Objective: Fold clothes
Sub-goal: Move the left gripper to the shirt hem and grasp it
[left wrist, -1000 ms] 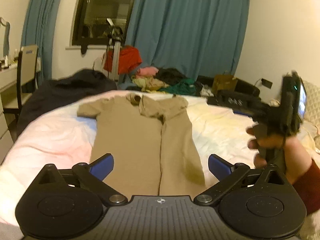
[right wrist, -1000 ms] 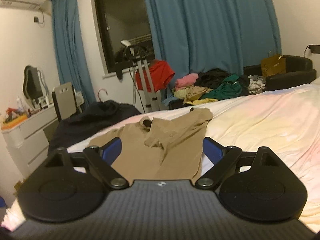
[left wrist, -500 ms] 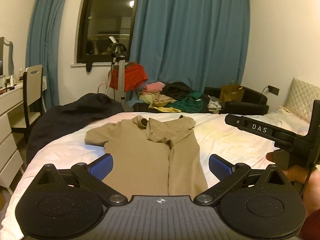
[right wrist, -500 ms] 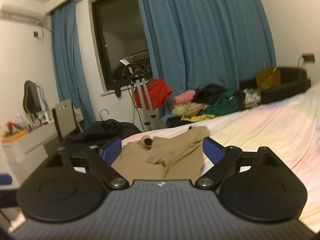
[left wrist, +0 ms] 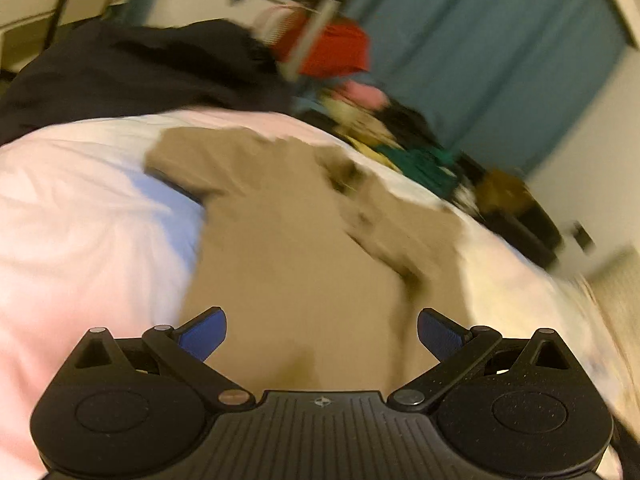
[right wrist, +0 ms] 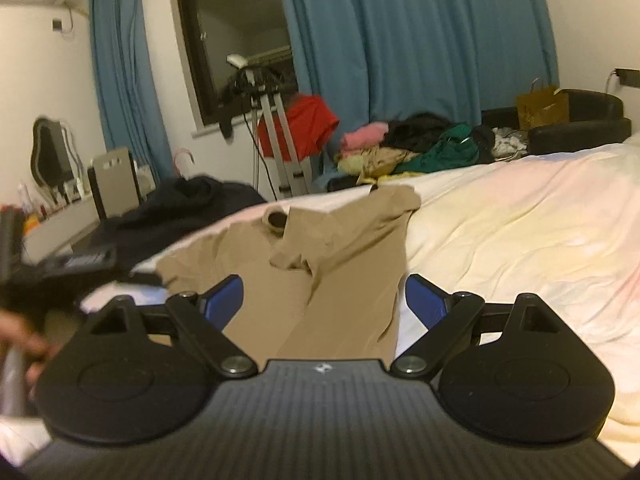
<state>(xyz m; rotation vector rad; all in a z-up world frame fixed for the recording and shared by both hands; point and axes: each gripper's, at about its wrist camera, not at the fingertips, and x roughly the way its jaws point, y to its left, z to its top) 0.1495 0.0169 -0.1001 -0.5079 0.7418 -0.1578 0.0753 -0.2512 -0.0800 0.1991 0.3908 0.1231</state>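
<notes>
A tan short-sleeved shirt (left wrist: 288,248) lies flat on the bed, its right side folded over the middle and its left sleeve spread out. The left wrist view is blurred and tilted. My left gripper (left wrist: 322,336) is open and empty, low over the shirt's hem. In the right wrist view the shirt (right wrist: 340,264) lies ahead on the bed, and my right gripper (right wrist: 324,300) is open and empty above its lower part. The left gripper's body and the hand holding it (right wrist: 24,344) show blurred at the left edge.
The bed has a pale pink and yellow cover (right wrist: 520,232). A dark garment (right wrist: 192,208) lies at the bed's far left corner. Behind are a clothes pile (right wrist: 416,148), a red garment on a stand (right wrist: 304,124), a chair, a dresser and blue curtains.
My left gripper has dropped and swung left toward the shirt, tilting its view. My right gripper has dipped slightly toward the shirt. Both stay open.
</notes>
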